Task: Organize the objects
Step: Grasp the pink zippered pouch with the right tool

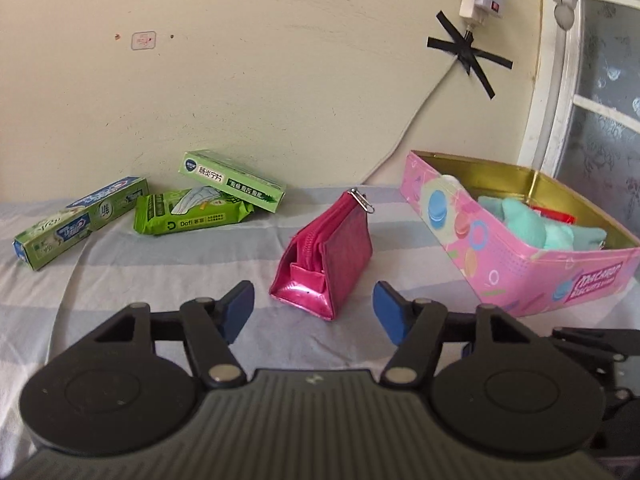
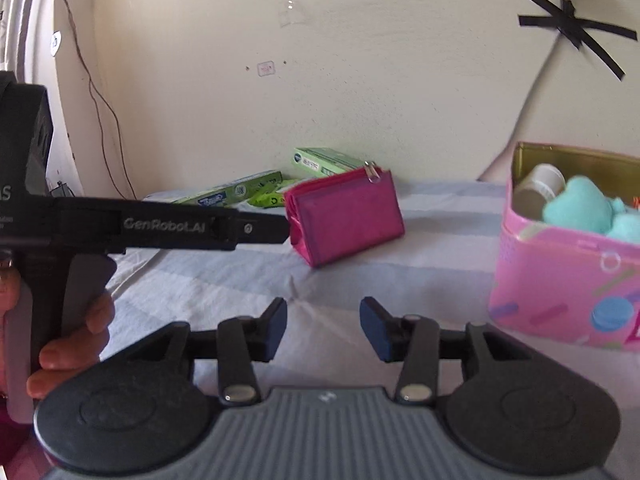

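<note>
The left tongs [image 1: 313,312] are released, their blue pads spread wide with nothing between them, and the pink pouch [image 1: 326,258] sits straight ahead of the gap, just beyond the fingertips on the striped cloth [image 1: 180,272] that covers the surface. From the left wrist view the pouch presents its narrow end toward the tongs, so its long axis runs away from them, toward the wall; the zipper ridge faces up with a small metal clip at the far top.

The right tongs [image 2: 323,328] are also released and empty, hanging lower and farther back. From that side the pouch [image 2: 346,216] shows its broad face, and the tip of the left tool nearly reaches it, so the left hand looks clearly the nearer of the two.

The pink tin [image 1: 520,256] stands to the right of the pouch, apart from it, already holding a teal plush toy [image 1: 532,224] and something red. Farther left near the wall lie a toothpaste box [image 1: 80,224], a green packet [image 1: 188,216] and a medicine box [image 1: 232,180] leaning on the packet.

My guess is the pouch goes next: a short push forward, closing across its narrow width, then a carry rightward to the tin.
</note>
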